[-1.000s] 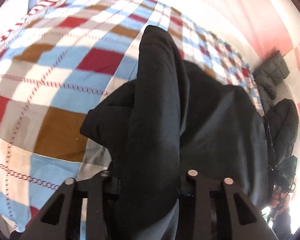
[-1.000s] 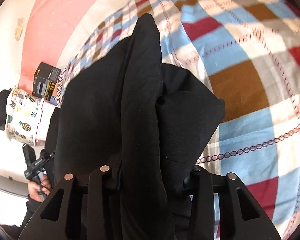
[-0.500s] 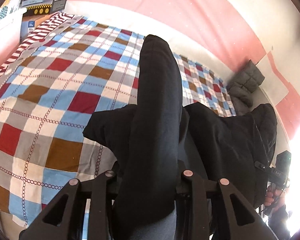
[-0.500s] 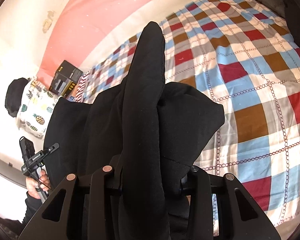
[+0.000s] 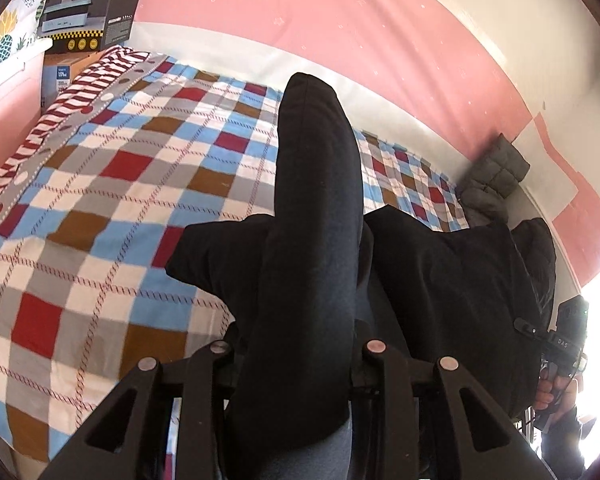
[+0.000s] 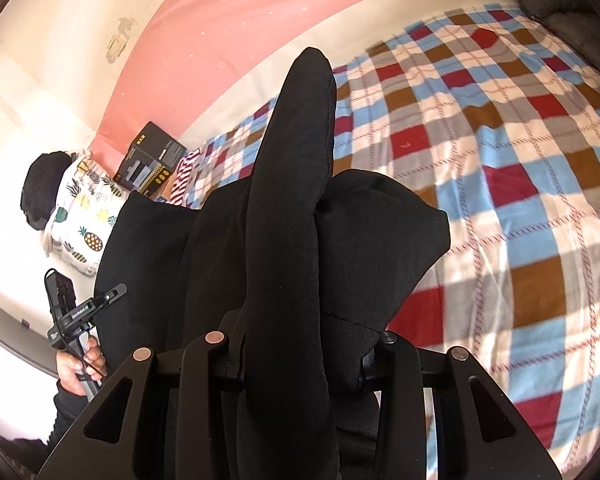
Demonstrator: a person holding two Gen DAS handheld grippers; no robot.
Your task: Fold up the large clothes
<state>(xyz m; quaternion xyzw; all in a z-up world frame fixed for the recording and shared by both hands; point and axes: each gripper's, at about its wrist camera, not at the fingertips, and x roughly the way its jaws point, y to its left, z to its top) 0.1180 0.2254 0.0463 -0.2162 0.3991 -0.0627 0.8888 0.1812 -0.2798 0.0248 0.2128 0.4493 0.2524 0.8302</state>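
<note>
The person is holding the black garment (image 5: 316, 264) up in the air above the checked bed (image 5: 100, 208), one corner in each tool. The left tool (image 5: 296, 356) is clamped on a thick bunch of the cloth, and the right tool (image 6: 300, 348) is gripping its own bunch likewise. Lifting it by two points is probably letting the fabric hang straight so it can be laid down flat for folding.

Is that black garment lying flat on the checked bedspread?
No, the black garment hangs bunched in the left gripper, lifted above the checked bedspread.
</note>
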